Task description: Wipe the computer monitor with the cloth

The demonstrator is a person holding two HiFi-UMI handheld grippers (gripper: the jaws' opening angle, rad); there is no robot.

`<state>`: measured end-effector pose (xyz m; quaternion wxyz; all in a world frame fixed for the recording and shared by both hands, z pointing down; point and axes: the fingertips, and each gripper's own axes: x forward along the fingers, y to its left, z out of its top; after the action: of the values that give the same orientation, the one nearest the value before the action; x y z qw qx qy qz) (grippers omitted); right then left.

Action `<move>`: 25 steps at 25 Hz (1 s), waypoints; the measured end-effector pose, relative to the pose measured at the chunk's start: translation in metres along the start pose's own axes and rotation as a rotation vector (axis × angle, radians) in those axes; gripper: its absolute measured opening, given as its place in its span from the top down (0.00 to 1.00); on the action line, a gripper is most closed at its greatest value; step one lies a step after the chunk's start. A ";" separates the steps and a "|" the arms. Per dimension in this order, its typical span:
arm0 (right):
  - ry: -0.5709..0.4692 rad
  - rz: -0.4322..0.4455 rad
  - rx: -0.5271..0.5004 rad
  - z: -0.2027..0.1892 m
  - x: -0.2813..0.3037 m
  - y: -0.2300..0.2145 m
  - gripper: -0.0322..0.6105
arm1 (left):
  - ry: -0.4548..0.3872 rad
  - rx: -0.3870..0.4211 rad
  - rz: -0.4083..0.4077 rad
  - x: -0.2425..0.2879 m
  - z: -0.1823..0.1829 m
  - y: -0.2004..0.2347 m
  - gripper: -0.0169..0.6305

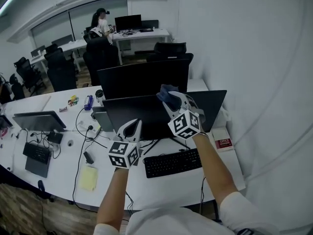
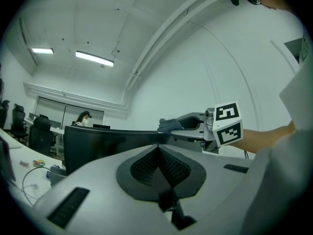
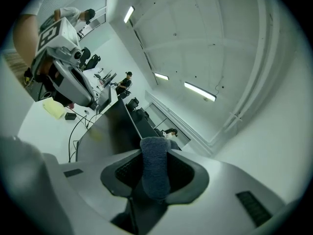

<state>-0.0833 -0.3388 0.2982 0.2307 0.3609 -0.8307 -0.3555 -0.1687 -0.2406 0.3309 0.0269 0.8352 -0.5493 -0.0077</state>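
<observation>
Cloth (image 3: 155, 168) sits pinched in the right hand-held gripper (image 1: 171, 101) at the top of the computer monitor (image 1: 139, 115). Left hand-held gripper (image 1: 133, 129) is pressed together, empty.

**Cool, even ceiling light; heavy wide-lens warp**

Light falls from above. A long white ceiling strip lamp (image 1: 8, 4) glows at the top left of the head view. Bright fluorescent tubes (image 2: 94, 58) burn overhead in the left gripper view, and more of them (image 3: 200, 91) in the right gripper view.

The room is bright with a bluish-white cast, and shadows on the curved white desk (image 1: 161, 187) are faint and soft-edged. The black flat monitor screen (image 3: 105, 131) carries a dim yellowish reflection.

Both gripper views are round fisheye pictures with black corners and bowed ceiling lines. The left gripper (image 2: 159, 153), the right gripper (image 3: 155, 146) and the dark blue fleecy cloth (image 3: 155, 173) it clamps look soft.
</observation>
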 end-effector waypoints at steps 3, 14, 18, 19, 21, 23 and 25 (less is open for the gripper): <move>-0.019 0.013 0.006 0.021 0.013 0.017 0.74 | 0.002 -0.003 0.022 -0.019 -0.001 0.022 0.97; -0.092 0.077 -0.005 0.103 0.065 0.083 0.74 | 0.007 -0.005 0.103 -0.080 -0.006 0.102 0.97; -0.118 0.102 -0.002 0.130 0.081 0.103 0.74 | 0.007 -0.010 0.125 -0.100 -0.005 0.122 0.97; -0.124 0.107 0.000 0.136 0.084 0.108 0.74 | 0.002 -0.014 0.130 -0.104 -0.004 0.126 0.97; -0.137 0.114 0.004 0.147 0.091 0.117 0.74 | -0.007 -0.026 0.143 -0.113 -0.005 0.135 0.97; -0.147 0.118 0.008 0.157 0.098 0.124 0.74 | -0.011 -0.035 0.155 -0.121 -0.007 0.142 0.97; -0.157 0.126 0.008 0.166 0.104 0.132 0.74 | -0.010 -0.034 0.167 -0.127 -0.008 0.149 0.97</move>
<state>-0.3127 -0.2838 0.3047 0.1854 0.2797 -0.8687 -0.3644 -0.3556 -0.1821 0.3452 0.0388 0.7859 -0.6169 -0.0187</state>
